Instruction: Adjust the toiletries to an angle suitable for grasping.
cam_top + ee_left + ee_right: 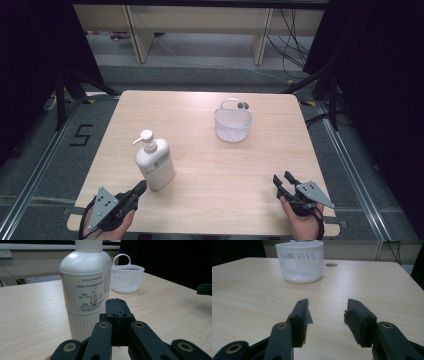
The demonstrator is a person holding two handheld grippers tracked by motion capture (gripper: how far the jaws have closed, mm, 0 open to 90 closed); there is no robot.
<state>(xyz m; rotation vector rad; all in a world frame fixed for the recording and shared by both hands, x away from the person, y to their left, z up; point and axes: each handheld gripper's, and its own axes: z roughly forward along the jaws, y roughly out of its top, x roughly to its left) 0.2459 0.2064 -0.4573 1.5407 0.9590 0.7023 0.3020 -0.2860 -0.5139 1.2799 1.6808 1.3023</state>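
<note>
Resting at the near edge of the table (210, 210), the left tongs (141, 187) sit at about seven o'clock with their jaws pressed together on nothing, tips aimed at the white pump bottle (155, 162) just beyond them; whether they touch its base is hard to tell. At about five o'clock the right tongs (282, 178) rest with jaws parted wide and empty, bare table between the pads. In the left gripper view the left tongs (117, 305) point at the bottle (86, 287) low on its ribbed lower body, under the printed label. The bottle stands upright, left of the table's middle at about eight o'clock, its pump head turned toward nine. It looks like stiff, smooth plastic, probably slippery, and if full it would be fairly heavy and top-heavy, so the ribbed body or the narrower neck under the pump seems the safest hold; the jaws would first have to open wide. Farther off, at about one o'clock, the white slotted basket (233, 125) sits well apart from both tongs, straight ahead in the right gripper view (300, 261); it looks light and slightly flexible.
</note>
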